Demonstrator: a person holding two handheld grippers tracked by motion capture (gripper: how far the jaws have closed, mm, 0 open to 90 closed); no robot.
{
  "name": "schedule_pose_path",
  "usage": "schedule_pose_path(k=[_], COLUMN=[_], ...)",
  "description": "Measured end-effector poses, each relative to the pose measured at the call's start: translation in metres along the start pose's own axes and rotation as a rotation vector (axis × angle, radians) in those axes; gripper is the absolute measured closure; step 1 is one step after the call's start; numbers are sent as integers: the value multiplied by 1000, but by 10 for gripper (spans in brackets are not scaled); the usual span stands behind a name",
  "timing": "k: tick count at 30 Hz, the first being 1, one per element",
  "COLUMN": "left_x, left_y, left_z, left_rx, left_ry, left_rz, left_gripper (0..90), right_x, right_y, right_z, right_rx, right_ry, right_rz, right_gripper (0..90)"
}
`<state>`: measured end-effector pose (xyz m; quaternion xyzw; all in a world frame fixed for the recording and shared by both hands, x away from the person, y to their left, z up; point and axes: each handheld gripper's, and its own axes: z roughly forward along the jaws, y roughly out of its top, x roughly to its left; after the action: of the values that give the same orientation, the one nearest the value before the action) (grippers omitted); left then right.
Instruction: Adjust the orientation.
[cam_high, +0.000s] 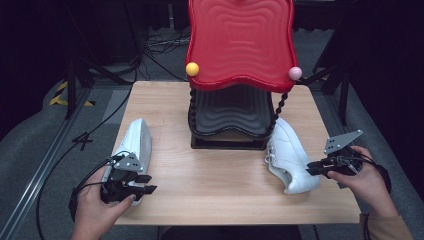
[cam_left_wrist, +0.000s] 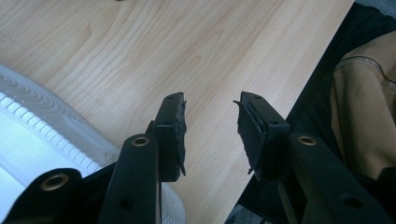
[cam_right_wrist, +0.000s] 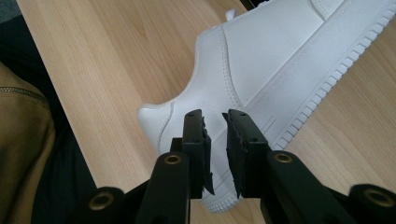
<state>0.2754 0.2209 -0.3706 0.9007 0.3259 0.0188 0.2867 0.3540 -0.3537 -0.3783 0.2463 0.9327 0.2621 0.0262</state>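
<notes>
My right tongs (cam_right_wrist: 215, 122) stand slightly parted at the heel of the right shoe (cam_right_wrist: 280, 60), gripping nothing; left tongs (cam_left_wrist: 210, 109) gape over bare surface (cam_left_wrist: 140, 51) beside the left shoe (cam_high: 134, 145). I'd straddle the heel collar squarely, then close.

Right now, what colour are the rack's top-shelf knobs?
Yellow knob left, pink knob right; clearest in high view.

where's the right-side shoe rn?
High view: the white shoe lies on the table's right side, beside the black rack base, with the right gripper at its heel end.
</notes>
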Motion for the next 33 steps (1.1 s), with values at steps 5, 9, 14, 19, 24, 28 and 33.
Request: schedule_pose_path(k=[5,9,14,19,24,28,33], left_x=[1,5,9,16,26,29,31], left_y=[-2,-6,-10,-11,-17,-18,-20], left_z=[-3,-6,-6,-1,2,5,9], left_rx=[-9,-34,-42,-18,-15,5,20], left_ry=[15,30,66,125,150,139,149], left_rz=[-10,-38,-67,-103,-152,-156,-164], left_gripper=[655,797,896,899,899,890,895], right_x=[-1,0,1,2,2,2,4], right_y=[-1,0,0,-2,-5,-5,-4], right_z=[1,1,3,1,2,4,5], right_rx=[1,4,12,10,14,22,27], right_ry=[5,4,4,0,1,1,6], right_rz=[-2,-4,-7,1,3,6,-4], right_gripper=[772,771,769,767,765,757,758])
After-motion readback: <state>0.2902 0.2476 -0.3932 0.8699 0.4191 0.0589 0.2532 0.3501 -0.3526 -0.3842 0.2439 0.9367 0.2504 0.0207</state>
